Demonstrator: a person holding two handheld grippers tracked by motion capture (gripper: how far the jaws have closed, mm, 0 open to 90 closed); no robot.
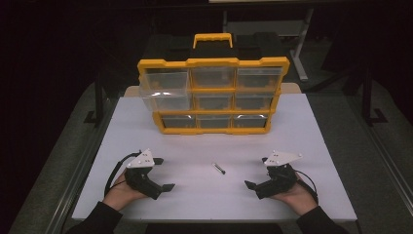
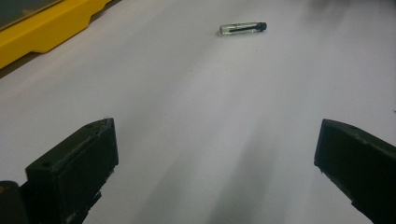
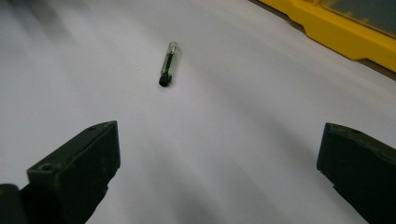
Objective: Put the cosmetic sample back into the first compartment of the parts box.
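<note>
Two grippers rest low on the white table (image 1: 302, 146), jaws spread wide and holding nothing: my left gripper (image 1: 163, 174) and right gripper (image 1: 257, 171) flank the small clear vial (image 1: 218, 168), which lies flat between them, apart from both, so either can reach it. Beyond stands the yellow organizer (image 1: 213, 95); its upper-left drawer (image 1: 164, 90) juts out, contents unreadable.
</note>
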